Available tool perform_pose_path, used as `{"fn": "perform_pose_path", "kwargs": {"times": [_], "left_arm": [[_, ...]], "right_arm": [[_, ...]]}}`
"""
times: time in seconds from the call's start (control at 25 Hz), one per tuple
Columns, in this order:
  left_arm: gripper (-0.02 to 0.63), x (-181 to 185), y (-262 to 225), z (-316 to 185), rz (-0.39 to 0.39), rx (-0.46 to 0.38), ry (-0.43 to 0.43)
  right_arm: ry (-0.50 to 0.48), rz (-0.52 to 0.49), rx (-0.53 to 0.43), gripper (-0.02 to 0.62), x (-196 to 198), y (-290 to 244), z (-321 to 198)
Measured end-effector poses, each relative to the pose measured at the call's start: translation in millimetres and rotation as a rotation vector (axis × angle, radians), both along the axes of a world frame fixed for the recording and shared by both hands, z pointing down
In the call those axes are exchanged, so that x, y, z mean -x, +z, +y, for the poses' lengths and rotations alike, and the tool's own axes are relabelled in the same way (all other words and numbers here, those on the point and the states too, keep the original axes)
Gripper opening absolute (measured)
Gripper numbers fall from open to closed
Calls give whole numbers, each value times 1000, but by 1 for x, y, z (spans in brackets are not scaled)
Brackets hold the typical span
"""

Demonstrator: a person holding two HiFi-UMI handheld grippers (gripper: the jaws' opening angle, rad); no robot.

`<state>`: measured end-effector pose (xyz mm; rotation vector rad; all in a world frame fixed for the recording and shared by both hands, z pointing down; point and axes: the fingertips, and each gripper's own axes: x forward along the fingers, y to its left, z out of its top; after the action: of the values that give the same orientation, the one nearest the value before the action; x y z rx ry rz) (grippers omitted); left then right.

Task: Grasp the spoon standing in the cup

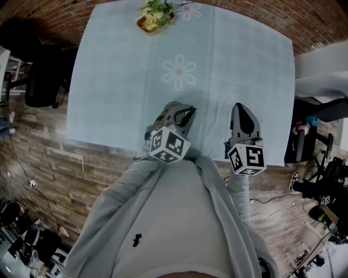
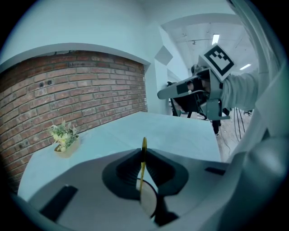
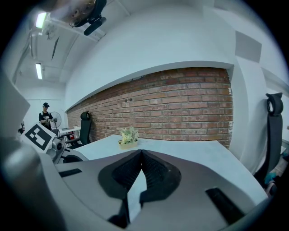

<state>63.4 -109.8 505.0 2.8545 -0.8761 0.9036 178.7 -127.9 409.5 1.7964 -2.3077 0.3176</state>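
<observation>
A thin yellow spoon (image 2: 143, 145) stands upright between the jaws of my left gripper (image 2: 143, 153), its handle end poking out just above the fingertips. The pads are shut on the handle. Below them shows the pale round rim of the cup (image 2: 148, 199), mostly hidden by the jaws. In the head view my left gripper (image 1: 179, 115) hangs over the table's near edge and covers both cup and spoon. My right gripper (image 1: 243, 116) hovers about a hand's width to its right, shut and empty, with fingertips meeting (image 3: 141, 152).
A light blue flower-printed cloth covers the table (image 1: 119, 81). A small plant pot (image 1: 155, 16) stands at its far edge, near a brick wall. A black chair (image 1: 41, 81) stands left of the table and another (image 3: 273, 131) right. A person (image 3: 46, 116) stands far off.
</observation>
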Motion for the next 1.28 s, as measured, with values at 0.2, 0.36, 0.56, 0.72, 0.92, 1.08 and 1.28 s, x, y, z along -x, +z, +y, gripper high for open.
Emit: {"fn": "perform_pose_path", "kwargs": {"times": [0.2, 0.36, 0.56, 0.72, 0.92, 1.08, 1.28], "left_arm": [[34, 1, -3, -3, 17, 8, -7], [31, 4, -5, -6, 33, 14, -18], [18, 5, -8, -9, 48, 12, -28], [18, 7, -12, -11, 54, 10, -35], [18, 7, -18, -13, 66, -2, -42], [18, 8, -26, -17, 85, -13, -53], [18, 10, -42, -21, 122, -33, -73]], "right_arm": [[-4, -3, 1, 15, 1, 0, -2], [-4, -5, -1, 15, 2, 0, -4], [-3, -5, -1, 15, 2, 1, -7], [-4, -5, -1, 15, 2, 0, -7], [-11, -5, -2, 15, 2, 0, -8], [-23, -2, -1, 15, 6, 1, -10], [-45, 3, -5, 16, 12, 0, -11]]}}
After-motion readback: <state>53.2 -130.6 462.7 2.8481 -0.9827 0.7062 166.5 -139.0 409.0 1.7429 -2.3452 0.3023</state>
